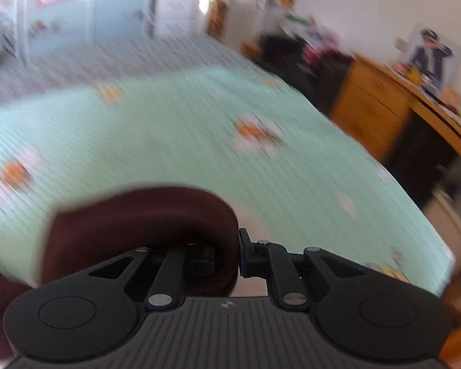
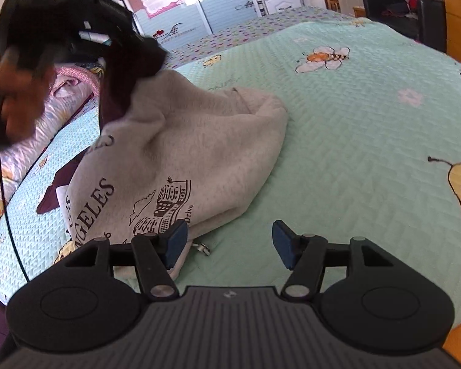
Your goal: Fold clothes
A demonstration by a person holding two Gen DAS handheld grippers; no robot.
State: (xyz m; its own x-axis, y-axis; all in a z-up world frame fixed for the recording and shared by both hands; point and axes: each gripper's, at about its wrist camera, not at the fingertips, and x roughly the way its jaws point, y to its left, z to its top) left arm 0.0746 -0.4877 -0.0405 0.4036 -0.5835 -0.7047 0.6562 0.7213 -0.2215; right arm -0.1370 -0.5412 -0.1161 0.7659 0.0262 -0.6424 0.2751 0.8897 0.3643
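The right gripper, closest in its own view, is hanging low over the mint-green quilted bedspread with its jaws standing wide and nothing between them; its left blue pad is sitting just at the near hem of the grey printed sweatshirt, probably waiting to pin or pick up that edge once the other end is laid down. The sweatshirt is lying bunched on the near left part of the bed, its lettered front facing up and its far end being lifted toward the upper left. There the left gripper, carried in a person's hand, is raising that end by a dark maroon part of the garment, apparently a sleeve or lining, so the cloth is hanging in a slope instead of lying flat. In the left wrist view, which is blurred, the maroon fabric is draped over the fingers and hiding the left one, but the jaws look drawn nearly together on it, which suits a pinch on thin cloth. A small metal zip pull is lying beside the hem.
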